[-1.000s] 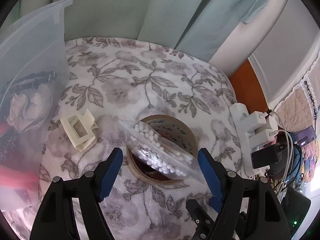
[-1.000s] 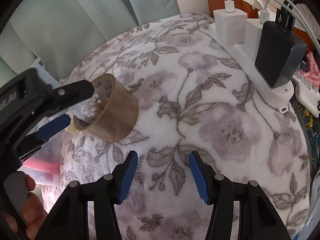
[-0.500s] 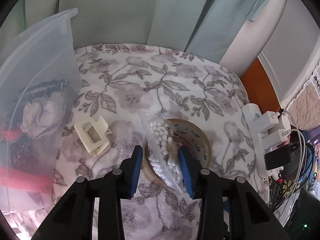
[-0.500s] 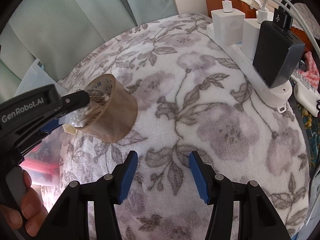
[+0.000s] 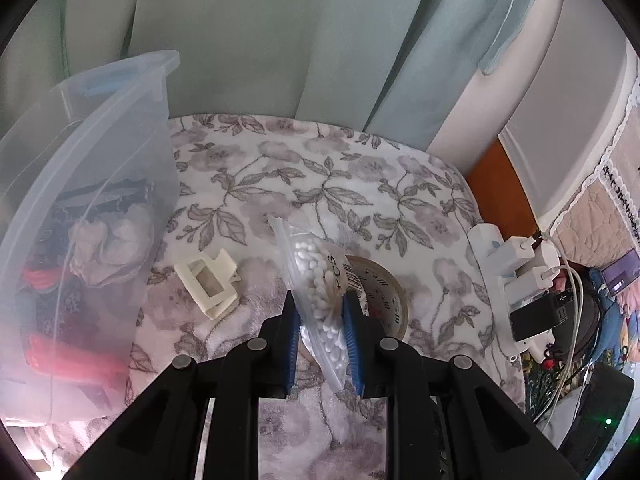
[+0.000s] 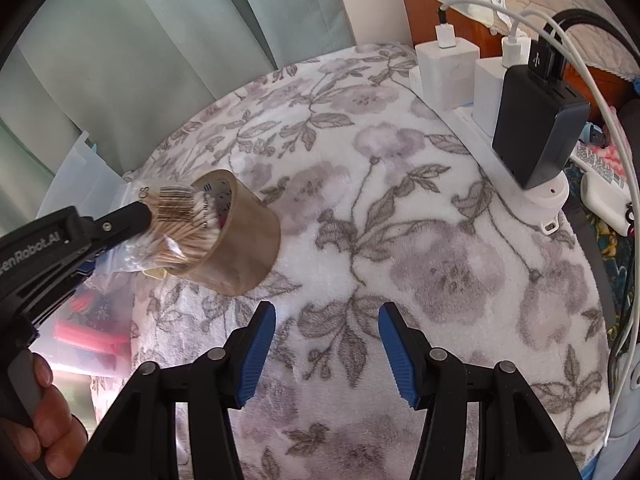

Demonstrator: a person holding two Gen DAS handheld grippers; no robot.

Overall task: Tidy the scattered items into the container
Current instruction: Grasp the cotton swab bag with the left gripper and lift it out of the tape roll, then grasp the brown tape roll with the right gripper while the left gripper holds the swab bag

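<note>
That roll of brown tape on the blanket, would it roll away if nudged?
Probably not: the tape roll lies flat on its side on soft blanket. It looks stiff, and likely light; tipped onto its edge, it could roll.

- One bag of cotton swabs (image 5: 320, 300), pinched between the left tongs' blue pads.
- One roll of brown tape (image 6: 236, 240), just behind that bag, ahead and left of the right tongs.
- One cream hair clip (image 5: 210, 282), left of the left tongs' tips.
- One clear plastic bin (image 5: 80, 200), far left of the left tongs, with several items inside that are too blurred to count.
- One white power strip (image 6: 480, 136), off to the right of the right tongs.
- Two white chargers (image 6: 446, 70) on it, and one black adapter (image 6: 536, 136).
- Two tongs: left gripper (image 5: 322, 320), right gripper (image 6: 326, 344).
</note>
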